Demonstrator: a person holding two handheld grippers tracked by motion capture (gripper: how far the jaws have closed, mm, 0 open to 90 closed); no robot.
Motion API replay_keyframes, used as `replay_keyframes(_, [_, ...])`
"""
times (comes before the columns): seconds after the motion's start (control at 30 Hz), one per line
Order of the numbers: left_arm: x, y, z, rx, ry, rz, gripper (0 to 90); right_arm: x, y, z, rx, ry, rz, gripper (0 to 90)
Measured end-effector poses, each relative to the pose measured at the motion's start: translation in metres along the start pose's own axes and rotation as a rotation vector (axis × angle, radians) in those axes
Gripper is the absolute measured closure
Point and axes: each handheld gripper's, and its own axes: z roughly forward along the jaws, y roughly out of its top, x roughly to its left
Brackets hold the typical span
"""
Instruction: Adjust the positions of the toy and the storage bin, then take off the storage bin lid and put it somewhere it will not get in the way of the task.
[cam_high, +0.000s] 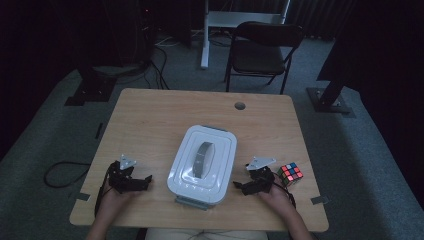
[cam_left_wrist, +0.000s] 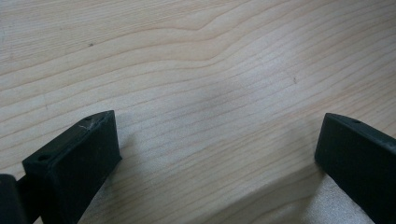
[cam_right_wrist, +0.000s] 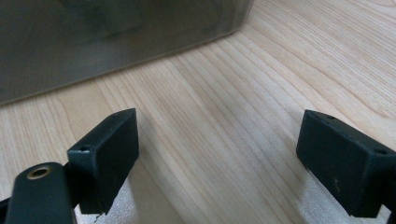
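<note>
Light wooden table (cam_high: 150, 120): a white lidded plastic container with grey handle (cam_high: 202, 165) sits centred near the front edge. Left gripper (cam_high: 145, 181) and right gripper (cam_high: 239, 186) flank it, jaws wide, holding nothing.

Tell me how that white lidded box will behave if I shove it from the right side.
The white lidded box looks rigid plastic, so it shouldn't flex. Its base is broad and low, so it likely slides on the smooth wooden table rather than tipping. Weight unclear; contents are hidden.

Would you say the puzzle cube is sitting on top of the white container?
No, the puzzle cube rests on the table, right of the white container.
</note>
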Motion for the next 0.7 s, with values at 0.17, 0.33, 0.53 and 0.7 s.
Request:
replay_keyframes(0.17, [0.0003, -0.0011, -0.0011, 0.001, 0.005, -0.004, 0.5, 0.0, -0.0001, 0.0, -0.001, 0.0, 0.001, 12.7])
replay_keyframes(0.33, [0.0005, -0.0016, -0.0015, 0.001, 0.007, -0.005, 0.5, 0.0, -0.0001, 0.0, -0.001, 0.0, 0.001, 12.8])
replay_keyframes(0.53, [0.0013, -0.0035, -0.0033, 0.0, -0.006, 0.004, 0.6, 0.0001, -0.0002, -0.0001, -0.002, 0.0, 0.002, 12.8])
replay_keyframes(0.7, [0.0034, -0.0026, -0.0056, 0.021, -0.007, -0.004, 1.5, 0.0001, -0.0003, -0.0002, -0.002, -0.001, 0.002, 12.8])
